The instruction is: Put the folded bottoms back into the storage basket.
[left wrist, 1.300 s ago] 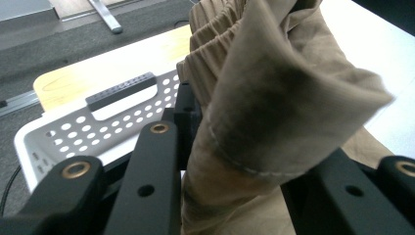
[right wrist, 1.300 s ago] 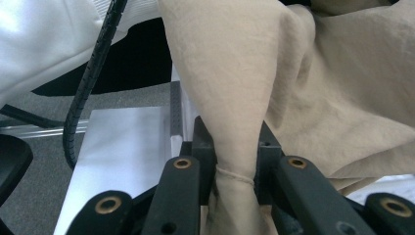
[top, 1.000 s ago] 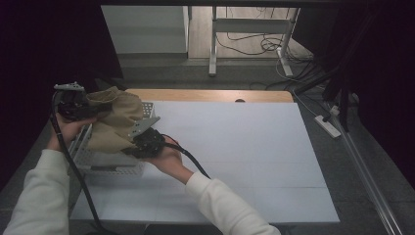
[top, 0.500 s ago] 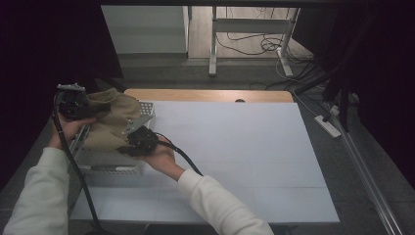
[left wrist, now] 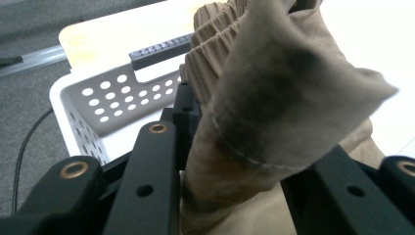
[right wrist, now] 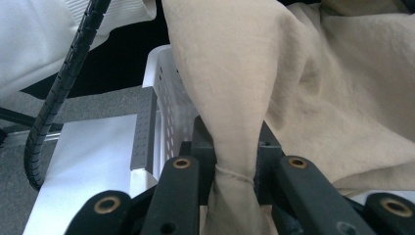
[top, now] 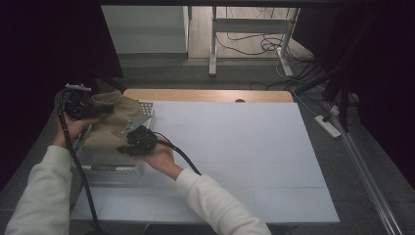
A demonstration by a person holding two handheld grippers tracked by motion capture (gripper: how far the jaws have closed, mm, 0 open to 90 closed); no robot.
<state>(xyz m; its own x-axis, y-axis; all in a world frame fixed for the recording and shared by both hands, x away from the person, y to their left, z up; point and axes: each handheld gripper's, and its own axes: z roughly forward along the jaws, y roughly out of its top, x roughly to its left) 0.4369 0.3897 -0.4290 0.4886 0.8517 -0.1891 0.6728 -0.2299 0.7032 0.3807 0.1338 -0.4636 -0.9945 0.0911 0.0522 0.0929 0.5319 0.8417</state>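
Observation:
A tan cloth garment with a ribbed elastic band hangs stretched between both grippers over a white perforated basket at the table's left edge. My left gripper is shut on one bunched end of the cloth, at the basket's far left. Closer to the person, my right gripper is shut on a hemmed fold of the cloth above the basket's near right part. Much of the basket's inside lies hidden beneath the fabric.
The basket's grey handle faces the white table top, which stretches to the right. A wooden strip runs along the table's far edge. A black cable trails from the left gripper past the left sleeve.
Both hands have sunk a little toward the basket with the cloth still held between them. The cloth hangs lower over the basket.

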